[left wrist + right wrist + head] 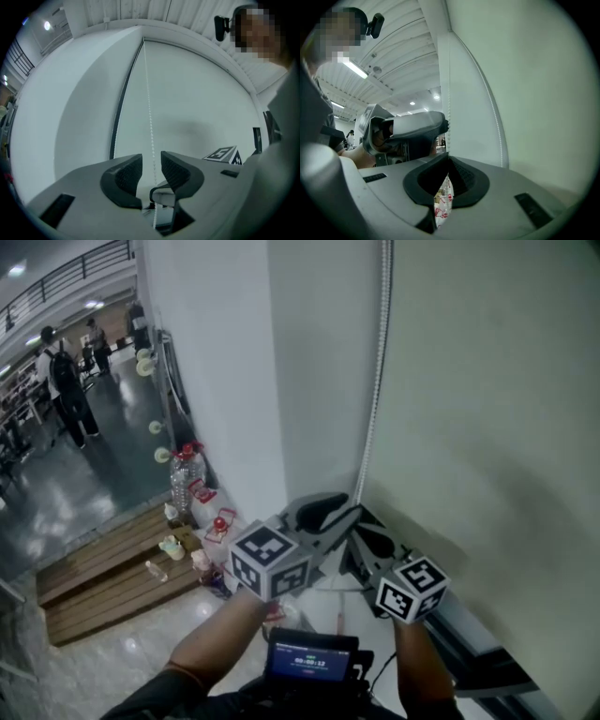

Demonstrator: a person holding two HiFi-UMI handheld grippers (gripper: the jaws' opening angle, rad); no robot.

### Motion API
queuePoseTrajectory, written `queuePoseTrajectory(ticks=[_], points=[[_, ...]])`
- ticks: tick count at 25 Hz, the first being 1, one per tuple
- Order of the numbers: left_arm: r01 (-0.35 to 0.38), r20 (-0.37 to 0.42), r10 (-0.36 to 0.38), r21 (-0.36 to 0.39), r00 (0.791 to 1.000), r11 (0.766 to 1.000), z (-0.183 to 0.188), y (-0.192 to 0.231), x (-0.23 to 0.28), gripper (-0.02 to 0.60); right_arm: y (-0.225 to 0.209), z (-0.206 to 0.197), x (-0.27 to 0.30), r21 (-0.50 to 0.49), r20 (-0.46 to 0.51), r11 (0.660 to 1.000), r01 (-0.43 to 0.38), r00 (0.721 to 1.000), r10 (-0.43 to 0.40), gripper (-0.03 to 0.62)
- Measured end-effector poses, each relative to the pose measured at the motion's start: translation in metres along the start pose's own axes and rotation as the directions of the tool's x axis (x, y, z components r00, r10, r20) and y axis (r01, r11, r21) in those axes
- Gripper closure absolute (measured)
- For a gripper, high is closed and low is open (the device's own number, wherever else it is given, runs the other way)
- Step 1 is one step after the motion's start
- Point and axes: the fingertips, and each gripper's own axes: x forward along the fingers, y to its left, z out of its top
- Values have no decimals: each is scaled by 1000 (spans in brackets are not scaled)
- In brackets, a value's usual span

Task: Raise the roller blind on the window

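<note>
Gripping the bead chain (449,101) falls to your right gripper (449,161) alone: its jaws are pressed together on the beads, while your left gripper (151,163) stands with jaws apart, chain running untouched between them. If the right slips before the left clamps, the roller blind (487,427), which covers the window ahead, could probably slide down again. Pulling askew may drag beads against the white pillar (216,381). The water bottle (185,479) and wooden platform (103,582) lie well below, out of your way.
</note>
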Motion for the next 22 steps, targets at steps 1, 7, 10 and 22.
queuePoseTrajectory(ticks=[1, 7, 10, 22], points=[[12, -4, -12, -5, 1000, 1000, 1, -1, 2, 449, 1, 1, -1, -1, -2, 1000, 2, 1000, -2, 594], [48, -35, -47, 2, 998, 999, -3, -2, 11, 519, 6, 1, 0, 4, -4, 1000, -11, 1000, 11, 594], [58, -18, -58, -10, 998, 998, -4, -2, 11, 580, 5, -2, 2, 9, -6, 1000, -6, 1000, 6, 594], [70, -20, -70, -17, 997, 997, -21, 1, 9, 583, 0, -18, 7, 28, -19, 1000, -5, 1000, 6, 594]])
